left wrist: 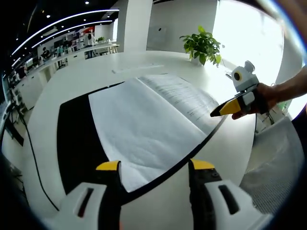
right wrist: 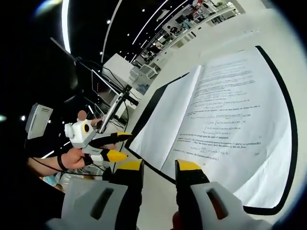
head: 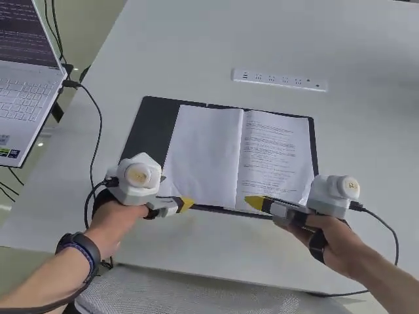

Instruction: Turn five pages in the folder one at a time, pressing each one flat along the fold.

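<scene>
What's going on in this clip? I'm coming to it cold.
A person holds a claw in each hand at the near edge of an open black folder lying on a white table. The left claw is open over the near corner of the blank left page. The right claw, its jaws slightly apart, points at the printed right page. Neither grips a page.

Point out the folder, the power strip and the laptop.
folder (head: 152, 131), head view, the bare black inside cover on its left side.
power strip (head: 279, 80), head view, the middle of its white body.
laptop (head: 23, 98), head view, on its keyboard.
</scene>
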